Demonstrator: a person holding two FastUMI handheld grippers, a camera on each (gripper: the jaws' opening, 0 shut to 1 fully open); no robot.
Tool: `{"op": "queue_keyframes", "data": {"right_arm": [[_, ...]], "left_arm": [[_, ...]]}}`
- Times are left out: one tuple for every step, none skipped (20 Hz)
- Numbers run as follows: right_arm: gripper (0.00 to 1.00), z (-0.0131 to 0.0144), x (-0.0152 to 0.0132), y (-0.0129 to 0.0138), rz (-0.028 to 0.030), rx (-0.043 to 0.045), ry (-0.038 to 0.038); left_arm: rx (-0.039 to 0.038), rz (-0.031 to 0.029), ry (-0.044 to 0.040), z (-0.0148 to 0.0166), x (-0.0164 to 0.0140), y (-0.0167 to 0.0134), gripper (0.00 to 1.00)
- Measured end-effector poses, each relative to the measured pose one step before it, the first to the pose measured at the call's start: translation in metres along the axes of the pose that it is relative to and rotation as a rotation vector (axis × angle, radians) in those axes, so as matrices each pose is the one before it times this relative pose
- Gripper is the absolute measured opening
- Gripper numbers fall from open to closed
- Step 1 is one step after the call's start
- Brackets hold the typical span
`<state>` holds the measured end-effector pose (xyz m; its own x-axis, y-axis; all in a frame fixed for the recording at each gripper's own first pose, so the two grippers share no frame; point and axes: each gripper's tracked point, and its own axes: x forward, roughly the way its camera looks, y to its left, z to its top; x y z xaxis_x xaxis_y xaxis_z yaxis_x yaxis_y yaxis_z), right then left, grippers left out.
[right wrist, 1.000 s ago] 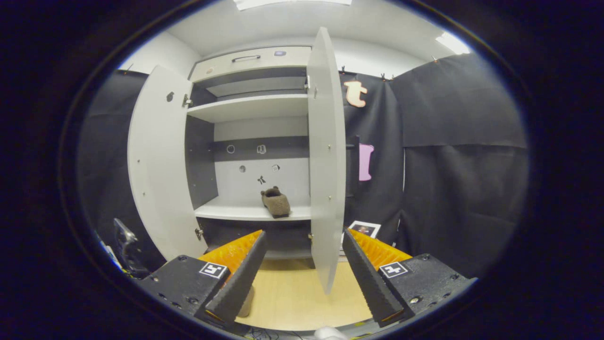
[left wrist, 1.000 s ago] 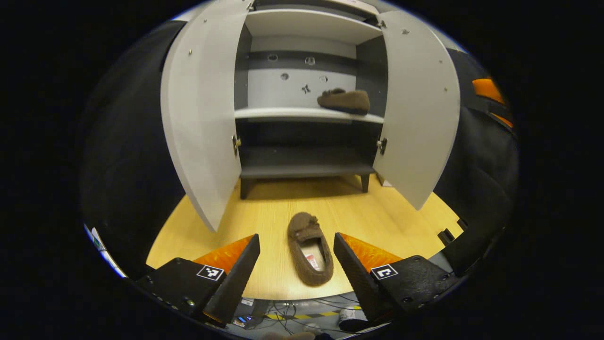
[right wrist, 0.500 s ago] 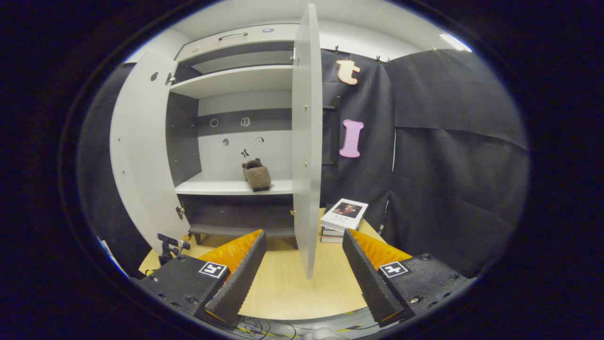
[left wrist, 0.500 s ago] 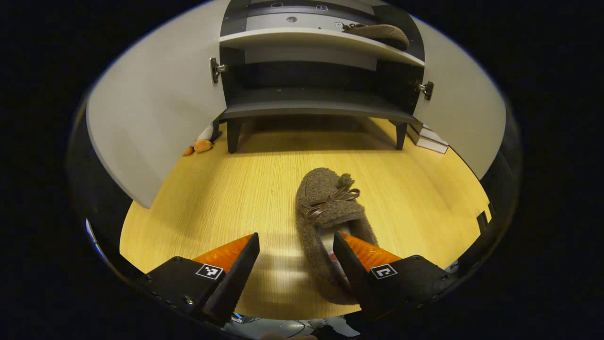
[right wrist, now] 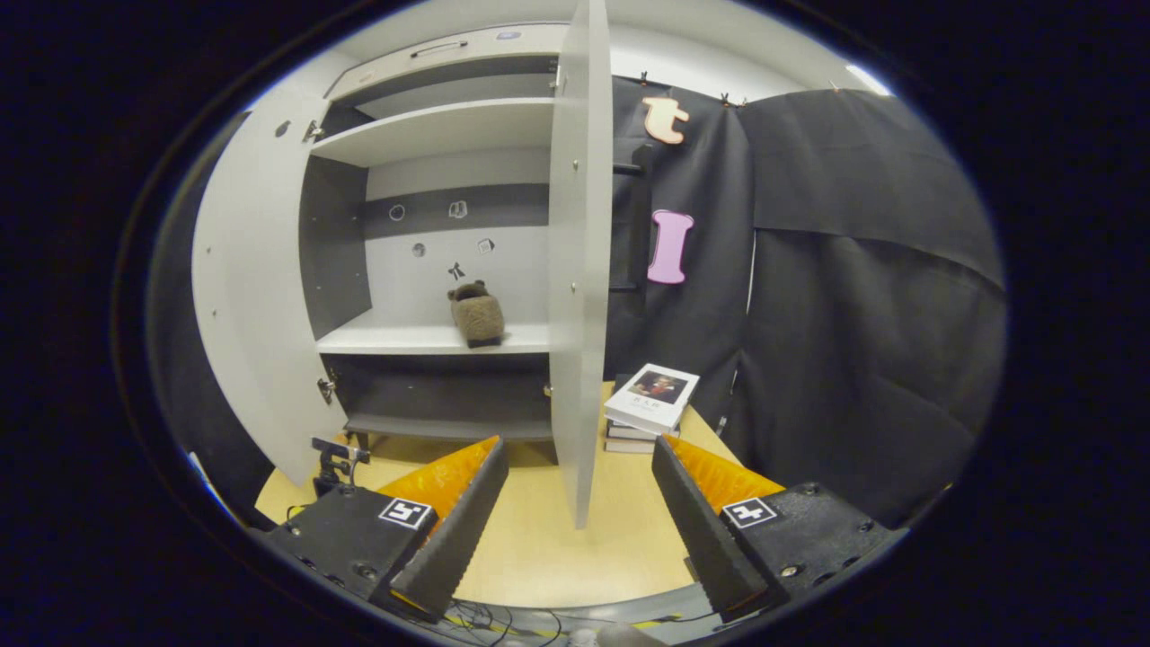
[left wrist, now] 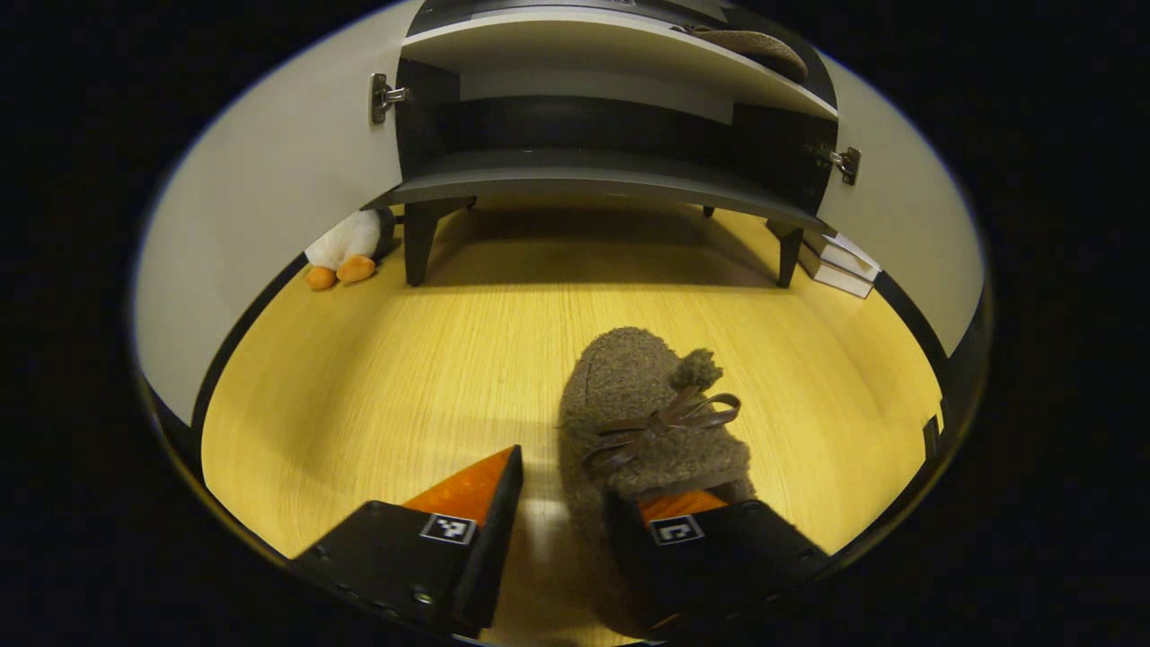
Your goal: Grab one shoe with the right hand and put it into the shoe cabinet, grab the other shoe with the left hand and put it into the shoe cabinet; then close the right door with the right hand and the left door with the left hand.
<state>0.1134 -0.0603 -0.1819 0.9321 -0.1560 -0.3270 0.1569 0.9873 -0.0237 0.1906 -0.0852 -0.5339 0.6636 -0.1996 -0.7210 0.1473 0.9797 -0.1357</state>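
**Left gripper straddling the heel wall of the second slipper**

The fuzzy brown slipper with a thin brown bow [left wrist: 651,413] lies on the pale yellow wood-grain floor [left wrist: 395,359], directly ahead of the left gripper [left wrist: 561,530]. Its long axis runs from 6 o'clock to 12 o'clock in the left gripper view, toe pointing at the shoe cabinet, heel opening nearest the gripper. The gripper's 3 o'clock finger sits down inside the slipper's opening, under the bow; the 9 o'clock finger stands on the floor side, just beside the slipper's outer wall. The jaws are at a middling gap, narrowed around that side wall. Whether both fingers actually press on it I cannot tell.

So the move ahead turns on a short squeeze across the slipper's wall, then a lift toward 12 o'clock, where the white and dark grey shoe cabinet [left wrist: 593,171] stands with both doors swung out.

The right gripper [right wrist: 579,503] hangs well back with jaws wide and nothing between them, facing the edge of the white right door [right wrist: 575,270]. The matching brown slipper [right wrist: 476,316] rests on the white middle shelf [right wrist: 404,340]. A stack of books [right wrist: 649,406] lies on the floor at 3 o'clock of that door, and a white plush toy with orange feet [left wrist: 346,252] sits at 9 o'clock of the cabinet's leg.
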Motion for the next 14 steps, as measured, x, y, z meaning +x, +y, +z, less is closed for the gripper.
{"op": "queue_keyframes", "data": {"right_arm": [[1.0, 0.00127, 0.00068, 0.00215, 0.00426, 0.00303, -0.00249], [1.0, 0.00185, -0.00067, 0.00202, 0.00638, 0.00019, -0.00532], [1.0, 0.00102, -0.00098, 0.00162, 0.00592, -0.00382, -0.00667], [1.0, 0.00146, -0.00073, 0.0018, 0.00383, -0.00715, -0.00386], [1.0, 0.00076, 0.00008, 0.00217, 0.0054, -0.00821, -0.0029], [1.0, 0.00106, -0.00158, 0.00288, 0.00939, -0.00694, -0.00402], [1.0, -0.00049, -0.00108, 0.00322, 0.00982, -0.00634, 0.00015], [1.0, 0.0012, -0.0018, 0.00356, 0.01281, -0.00529, -0.00662], [1.0, 0.00117, -0.00157, 0.00324, 0.01111, -0.00453, -0.00606], [1.0, 0.0023, -0.00094, 0.00265, 0.01004, -0.00061, -0.00747], [1.0, 0.00217, -0.00097, 0.00434, 0.01255, 0.00355, -0.00611], [1.0, 0.00265, -0.00174, 0.00306, 0.01128, 0.00505, -0.00715], [1.0, 0.00191, -0.00109, 0.00365, 0.01358, 0.00701, -0.0091], [1.0, 0.00255, -0.002, 0.00435, 0.01256, 0.00563, -0.01131]], "left_arm": [[0.01327, 0.01301, -0.01376, 0.0023, 0.00021, 0.00124, 0.31], [0.02589, 0.01784, -0.01052, 0.00303, 0.00484, 0.00095, 0.17], [0.01919, 0.00745, -0.00612, 0.00021, -0.0011, 0.00058, 0.11], [0.01515, -0.00096, -0.00404, 0.00153, 0.00138, -0.00037, 0.0], [0.01398, 0.00312, -0.00125, -0.00019, -0.00066, -0.00082, 0.04], [0.01012, -0.00031, -0.00469, 0.00152, -0.0012, 0.00091, 0.0], [0.00451, 0.00173, -0.00794, 0.00375, -0.0044, 0.00157, 0.0], [-0.00338, 0.00578, -0.00794, 0.00414, -0.00506, 0.00085, 0.0], [0.00066, -0.00366, -0.0101, 0.00495, -0.0059, -0.00055, 0.0], [-0.00001, 0.00612, -0.01148, 0.0076, -0.00658, 0.00173, 0.0], [0.00235, 0.0041, -0.00987, 0.00972, -0.01016, 0.00329, 0.0], [-0.00845, 0.00868, -0.00997, 0.01177, -0.01042, 0.00331, 0.0], [-0.01849, 0.00064, -0.01581, 0.01637, -0.00838, 0.00589, 0.0], [-0.01746, 0.00464, -0.01771, 0.01564, -0.00948, 0.00379, 0.0]]}}
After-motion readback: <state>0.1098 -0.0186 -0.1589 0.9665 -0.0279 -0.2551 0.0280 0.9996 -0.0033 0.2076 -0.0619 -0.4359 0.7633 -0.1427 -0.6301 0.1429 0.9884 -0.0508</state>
